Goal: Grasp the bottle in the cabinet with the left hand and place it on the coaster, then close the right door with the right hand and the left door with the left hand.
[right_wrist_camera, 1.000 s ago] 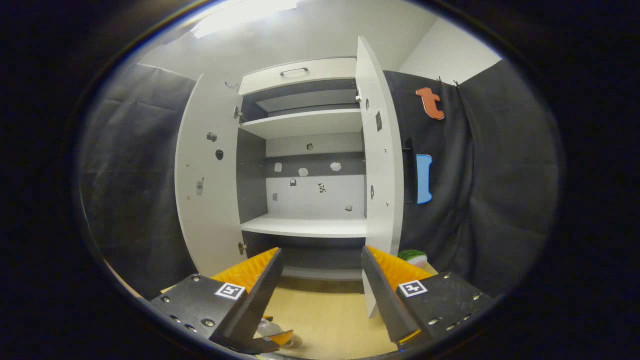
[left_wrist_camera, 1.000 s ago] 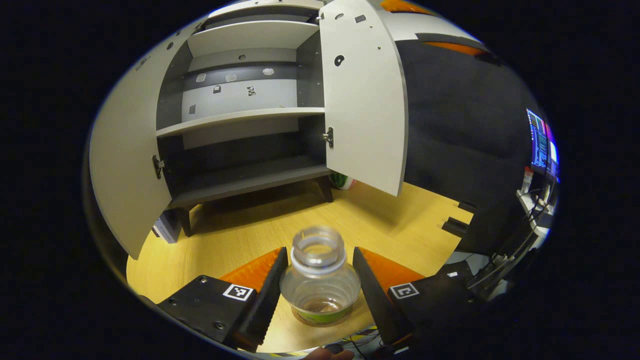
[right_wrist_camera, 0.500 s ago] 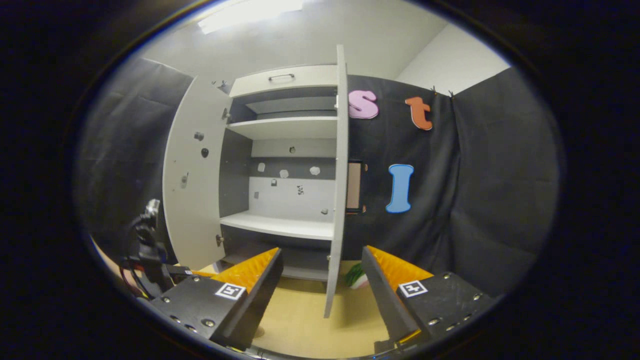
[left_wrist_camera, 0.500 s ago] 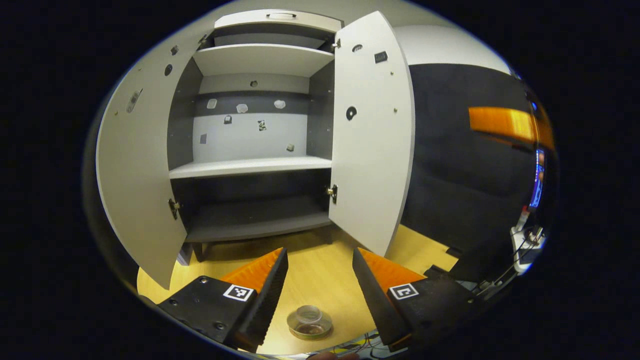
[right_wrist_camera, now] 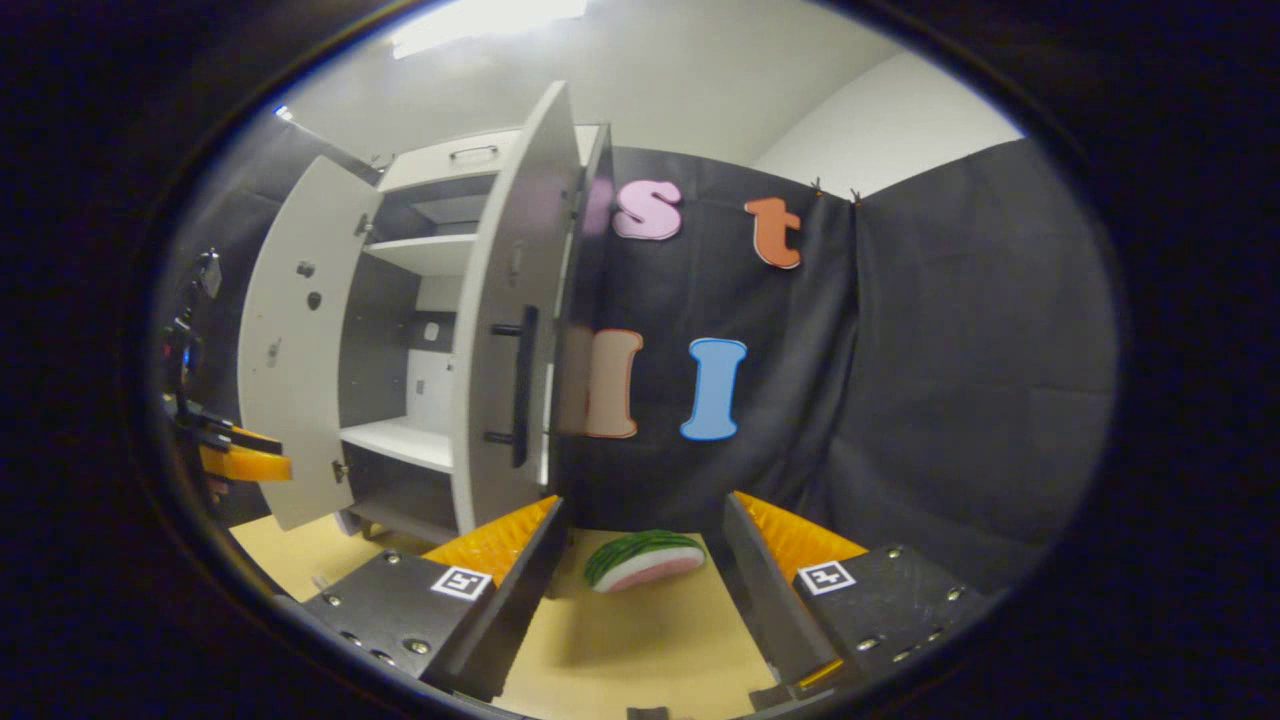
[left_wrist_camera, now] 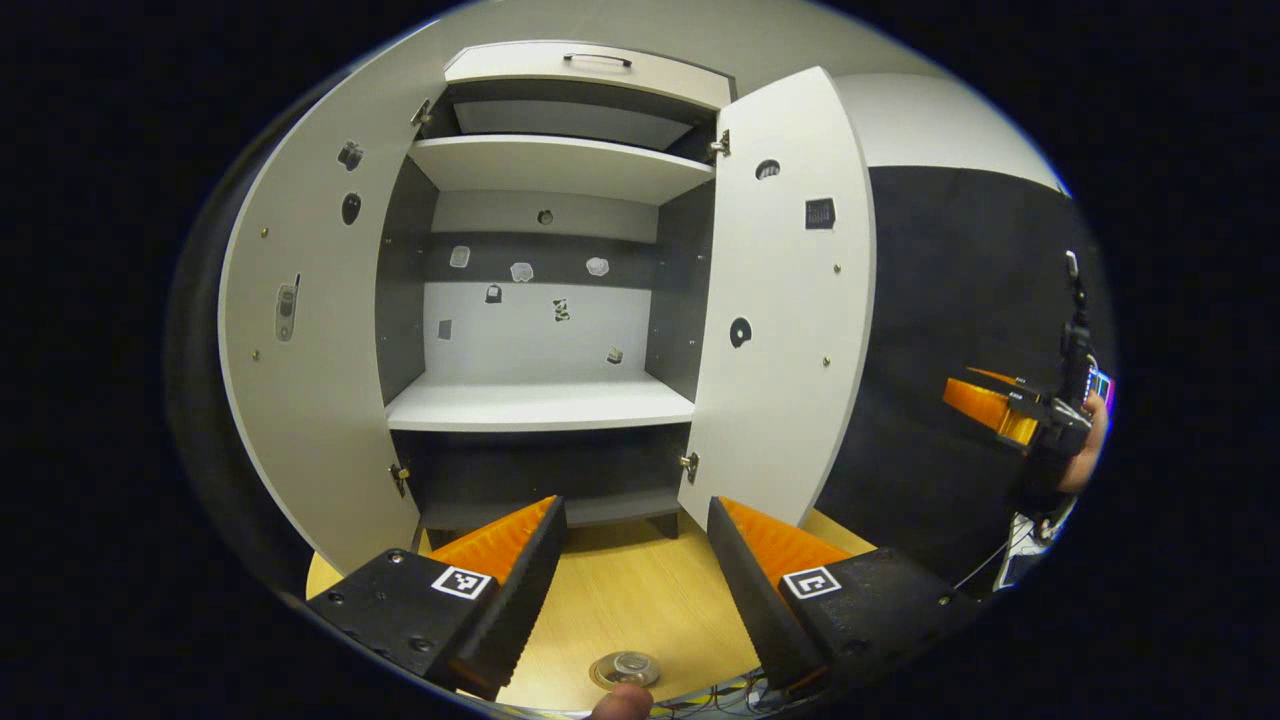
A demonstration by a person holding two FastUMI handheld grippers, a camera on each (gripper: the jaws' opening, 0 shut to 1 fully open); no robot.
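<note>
Below the cabinet point(left_wrist_camera: 545, 400), on the worktop point(left_wrist_camera: 640, 600), we see the bottle point(left_wrist_camera: 624, 668) standing free in front of it; whether a coaster lies under it we cannot tell. Our left gripper point(left_wrist_camera: 632, 560) has its fingers spread and empty, lifted above the bottle, so we judge the placing done. Our right gripper point(right_wrist_camera: 640, 560), fingers also spread and bare, faces the outer side of the cabinet's right door point(right_wrist_camera: 510, 330), near its handle point(right_wrist_camera: 523, 385), ready to push it shut. A watermelon slice point(right_wrist_camera: 644, 560) lies beside the cabinet.
</note>
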